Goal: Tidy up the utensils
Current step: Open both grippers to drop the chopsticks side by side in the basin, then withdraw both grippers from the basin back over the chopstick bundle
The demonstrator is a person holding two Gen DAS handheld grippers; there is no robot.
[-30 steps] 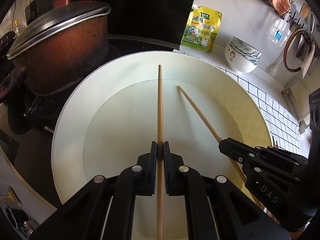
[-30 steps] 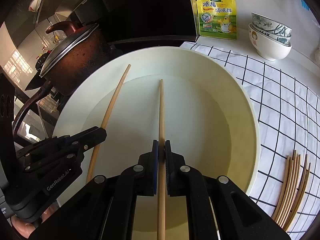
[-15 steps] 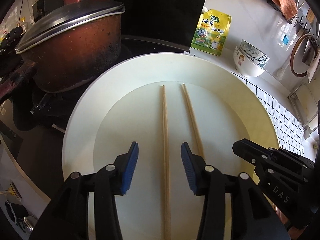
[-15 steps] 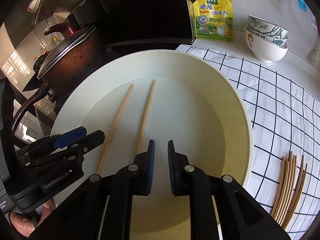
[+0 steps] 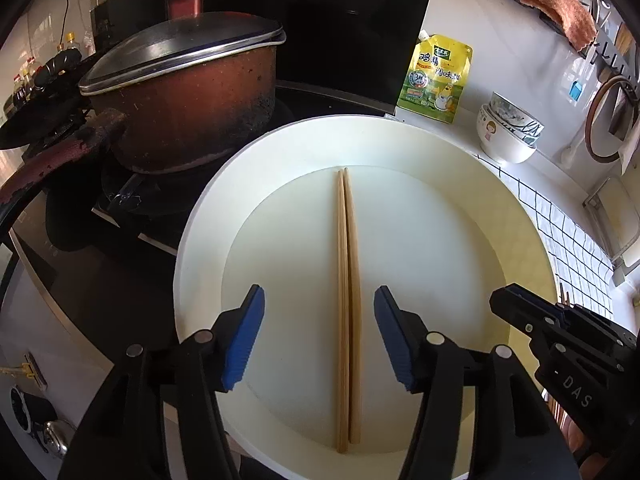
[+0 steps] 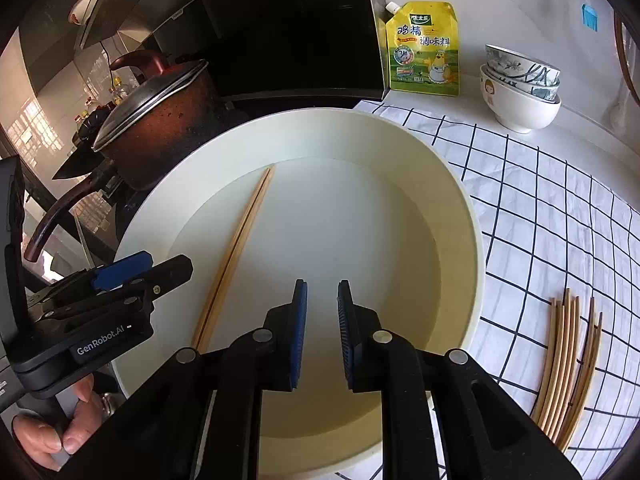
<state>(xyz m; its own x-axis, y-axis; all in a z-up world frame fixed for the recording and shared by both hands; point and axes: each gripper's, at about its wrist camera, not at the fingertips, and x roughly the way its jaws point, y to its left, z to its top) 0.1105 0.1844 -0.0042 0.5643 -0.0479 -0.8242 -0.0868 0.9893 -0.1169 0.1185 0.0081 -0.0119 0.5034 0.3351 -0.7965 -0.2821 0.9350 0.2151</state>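
Two wooden chopsticks [image 5: 347, 312] are shown lying side by side, touching, on the floor of the white basin [image 5: 520, 216]. The left claw [image 5: 320, 336], its jaws just opened wide, straddles them without contact; the right claw [image 6: 322, 334], newly parted but narrow, holds nothing. The sticks are judged light, stiff and smooth; they are best pinched across mid-length. More chopsticks [image 6: 568, 364] lie on the bench's checked cloth [image 6: 560, 216].

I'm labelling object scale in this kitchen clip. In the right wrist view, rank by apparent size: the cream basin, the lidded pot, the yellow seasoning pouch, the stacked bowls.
1. Cream basin, by far.
2. Lidded pot.
3. Yellow seasoning pouch and stacked bowls look alike, so I leave them unranked.
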